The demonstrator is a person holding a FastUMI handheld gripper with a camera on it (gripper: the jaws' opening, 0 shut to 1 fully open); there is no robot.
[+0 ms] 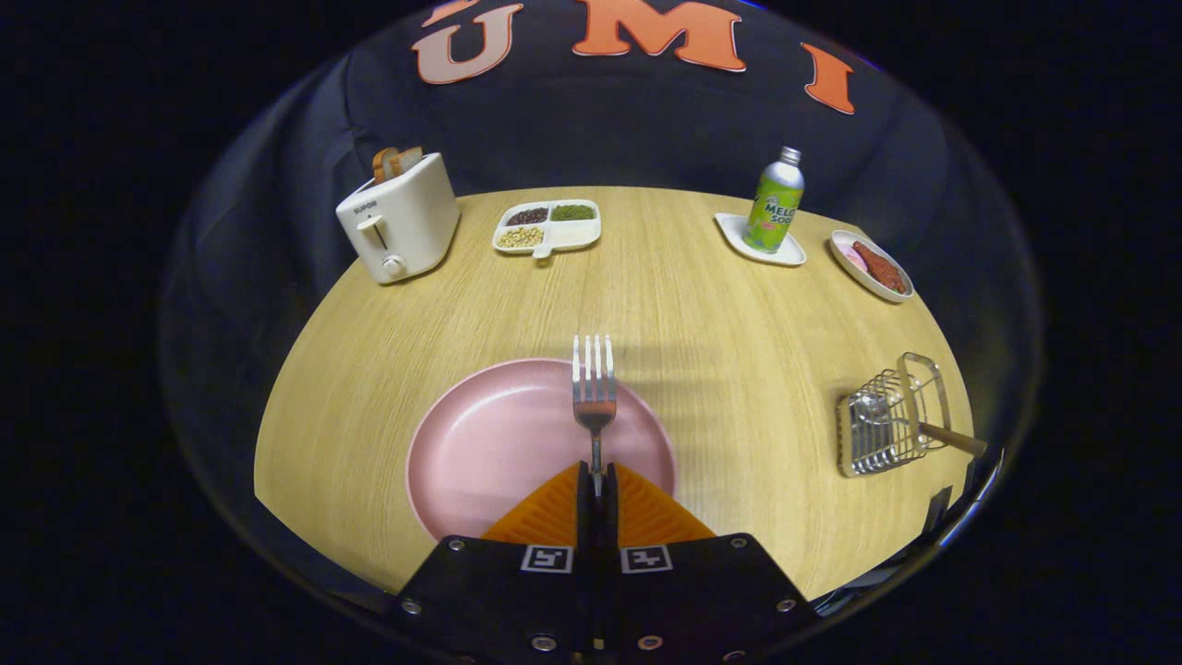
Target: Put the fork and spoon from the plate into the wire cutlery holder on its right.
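My gripper (596, 476) is shut on the handle of a metal fork (594, 383). The fork points straight ahead from the fingertips, tines away from me, held over the pink plate (489, 443), which has nothing lying on it. Off to the right on the wooden table stands the wire cutlery holder (886, 420). A spoon (923, 429) with a wooden handle lies in it, the handle poking out to the right.
Along the far side of the round wooden table (720, 305) stand a white toaster (399, 222) with bread, a divided snack dish (548, 226), a green bottle (776, 201) on a small white tray, and a small dish (872, 265) of red food.
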